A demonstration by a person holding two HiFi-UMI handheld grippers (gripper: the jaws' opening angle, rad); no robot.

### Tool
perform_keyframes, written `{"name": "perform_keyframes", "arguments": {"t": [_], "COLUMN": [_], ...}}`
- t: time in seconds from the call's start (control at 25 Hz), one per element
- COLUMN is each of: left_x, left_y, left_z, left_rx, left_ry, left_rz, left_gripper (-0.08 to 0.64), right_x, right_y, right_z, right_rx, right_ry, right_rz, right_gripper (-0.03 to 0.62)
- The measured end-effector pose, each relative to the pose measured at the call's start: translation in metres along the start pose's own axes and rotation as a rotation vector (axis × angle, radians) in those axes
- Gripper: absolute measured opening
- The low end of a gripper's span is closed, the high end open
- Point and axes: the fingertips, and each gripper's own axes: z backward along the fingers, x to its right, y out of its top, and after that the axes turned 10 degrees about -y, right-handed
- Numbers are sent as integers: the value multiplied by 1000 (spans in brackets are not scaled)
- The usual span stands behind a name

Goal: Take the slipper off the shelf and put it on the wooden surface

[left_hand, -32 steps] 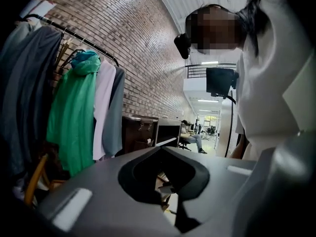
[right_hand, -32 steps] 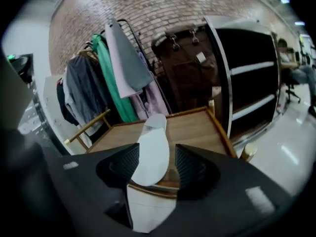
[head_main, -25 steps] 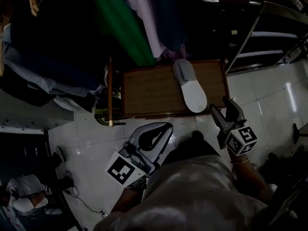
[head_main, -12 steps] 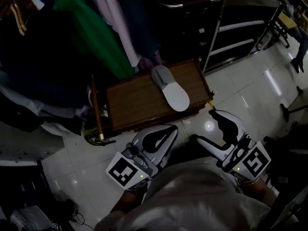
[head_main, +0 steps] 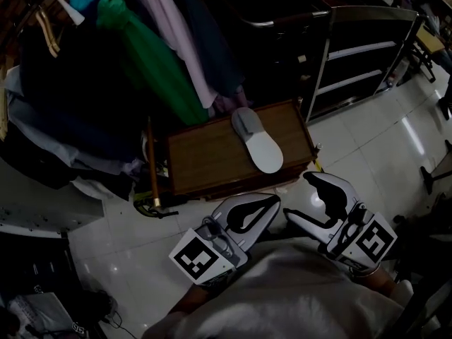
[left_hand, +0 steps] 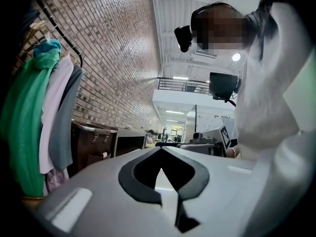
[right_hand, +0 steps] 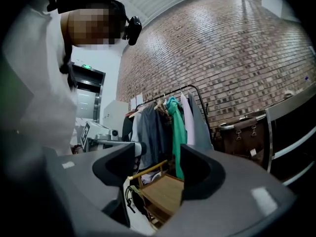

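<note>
Right claw (right_hand: pixel 157 168) first: its jaws stand apart with nothing between them, and only the wooden surface (right_hand: pixel 165 194) shows through the gap, low and ahead. The left claw (left_hand: pixel 160 154), alongside it, has its jaws together at the tips, gripping nothing, and is tilted up toward the brick wall (left_hand: pixel 113 58). Both sit close in against the person's body, which I read as hands at rest, not reaching. Out ahead of both claws, well clear of the tips, the slipper (head_main: pixel 258 141) lies flat on that wooden surface, nearer the right claw's side. The shelf (head_main: pixel 353 69) stands farther off beyond the right claw. So the slipper lies where the task wants it.
</note>
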Motion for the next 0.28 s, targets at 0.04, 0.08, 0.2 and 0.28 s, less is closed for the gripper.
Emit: {"name": "perform_keyframes", "arguments": {"t": [0.04,0.08,0.2,0.28], "left_x": [3,6,12,14], "left_y": [2,3,4,1], "left_z": [-4,-8,-17,-21], "left_rx": [-4,-5,-13,-27], "left_ry": [1,2,-1,-5], "left_rz": [-6,-12,-25,-30], "left_gripper": [-5,-5,-5,-5], "right_x": [1,1,-1,-1], "right_y": [3,6,11,13], "right_z": [2,3,10,13], "right_rx": [2,2,-17,-32], "right_ry": [6,11,26,35], "right_rz": [-7,-25,-98,-122], "right_gripper": [276,276,275,275]}}
